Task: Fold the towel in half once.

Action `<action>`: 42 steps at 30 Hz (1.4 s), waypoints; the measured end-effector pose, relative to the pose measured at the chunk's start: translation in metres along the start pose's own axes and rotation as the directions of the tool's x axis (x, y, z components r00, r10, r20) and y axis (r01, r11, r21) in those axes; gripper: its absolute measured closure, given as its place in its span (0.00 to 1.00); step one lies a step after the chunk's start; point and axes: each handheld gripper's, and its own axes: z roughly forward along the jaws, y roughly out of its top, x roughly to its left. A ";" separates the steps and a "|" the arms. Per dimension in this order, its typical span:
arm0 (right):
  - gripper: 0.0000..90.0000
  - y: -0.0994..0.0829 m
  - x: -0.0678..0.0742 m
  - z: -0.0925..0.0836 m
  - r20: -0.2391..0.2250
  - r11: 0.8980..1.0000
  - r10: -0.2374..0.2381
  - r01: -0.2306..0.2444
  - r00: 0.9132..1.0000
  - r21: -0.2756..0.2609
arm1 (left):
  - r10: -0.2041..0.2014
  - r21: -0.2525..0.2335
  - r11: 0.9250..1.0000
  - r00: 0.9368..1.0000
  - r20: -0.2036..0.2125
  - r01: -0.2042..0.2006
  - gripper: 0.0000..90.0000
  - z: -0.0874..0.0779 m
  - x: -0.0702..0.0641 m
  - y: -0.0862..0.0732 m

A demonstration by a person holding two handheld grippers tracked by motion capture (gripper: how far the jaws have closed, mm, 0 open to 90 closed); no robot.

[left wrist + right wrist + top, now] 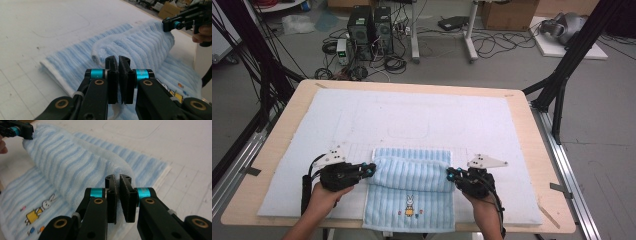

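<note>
A wooden desk (pixel 282 140) is standing on a grey floor and is carrying a white padded mat (pixel 422 115). Beyond the desk's far edge, two computer towers (pixel 371 27), loose cables (pixel 492 45) and a cardboard box (pixel 509 14) are resting on the floor. No container is lying on the mat.

A light blue striped towel (pixel 412 175) is lying at the near edge of the mat, between the two hand-held grippers. Its near portion is lying flat and is showing an embroidered rabbit (pixel 410 202). A raised fold is spanning from one hand-held gripper to the other.

The left hand-held gripper (pixel 371 170) is gripping the fold's left end; its jaws are standing nearly closed, with towel fabric pinched between them. The right hand-held gripper (pixel 451 174) is gripping the fold's right end in the same way.

The rabbit is lying just nearer the person than the fold. Nothing is standing between the hand-held grippers and the towel.
</note>
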 end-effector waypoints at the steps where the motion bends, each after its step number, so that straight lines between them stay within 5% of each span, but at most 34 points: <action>1: 0.94 -0.003 0.002 0.000 -0.008 1.000 0.006 -0.006 1.000 0.011 | 0.000 0.012 1.000 1.000 0.004 0.000 0.95 0.000 -0.001 -0.002; 6: 0.93 -0.018 0.009 -0.001 -0.016 0.998 -0.003 0.003 1.000 0.059 | 0.000 0.071 0.998 1.000 0.003 0.000 0.89 -0.001 -0.004 -0.010; 9: 0.79 -0.021 0.009 -0.002 -0.009 0.998 0.008 -0.008 1.000 0.065 | -0.057 0.035 0.998 0.998 -0.039 0.058 0.65 -0.004 0.006 -0.005; 11: 0.72 -0.015 0.004 -0.005 0.002 0.999 0.046 -0.046 0.999 0.021 | -0.100 0.001 0.995 0.993 -0.054 0.101 0.53 -0.005 0.016 0.001; 13: 0.70 -0.006 -0.004 -0.003 0.038 0.998 0.061 -0.061 0.997 -0.014 | -0.115 -0.008 0.993 0.991 -0.076 0.114 0.54 -0.002 0.028 0.008; 17: 0.70 0.004 -0.023 0.018 0.121 0.997 0.067 -0.070 0.990 0.022 | -0.161 0.029 0.986 0.982 -0.098 0.164 0.57 0.016 0.045 0.010; 21: 0.73 0.004 -0.033 0.045 0.157 0.992 0.068 -0.083 0.985 0.092 | -0.107 0.121 0.984 0.981 -0.165 0.128 0.64 0.040 0.048 0.008; 24: 0.86 0.002 -0.035 0.052 0.158 0.989 0.057 -0.077 0.986 0.123 | -0.061 0.161 0.983 0.981 -0.183 0.091 0.73 0.048 0.048 0.004; 27: 0.95 0.003 -0.035 0.051 0.141 0.991 0.023 -0.040 0.990 0.125 | -0.018 0.159 0.986 0.983 -0.181 0.047 0.94 0.049 0.046 0.004; 30: 0.97 0.006 -0.034 0.051 0.143 0.992 0.000 -0.018 0.990 0.126 | 0.014 0.124 0.992 0.983 -0.182 0.008 0.96 0.048 0.046 0.008; 37: 0.97 0.015 -0.038 0.052 0.171 0.996 -0.008 -0.008 0.985 0.094 | -0.043 0.039 0.998 0.984 -0.172 0.051 0.96 0.048 0.058 0.019; 42: 0.97 0.023 -0.044 0.060 0.194 0.996 0.012 -0.029 0.981 0.081 | -0.064 0.070 0.994 0.977 -0.202 0.080 0.95 0.054 0.063 0.018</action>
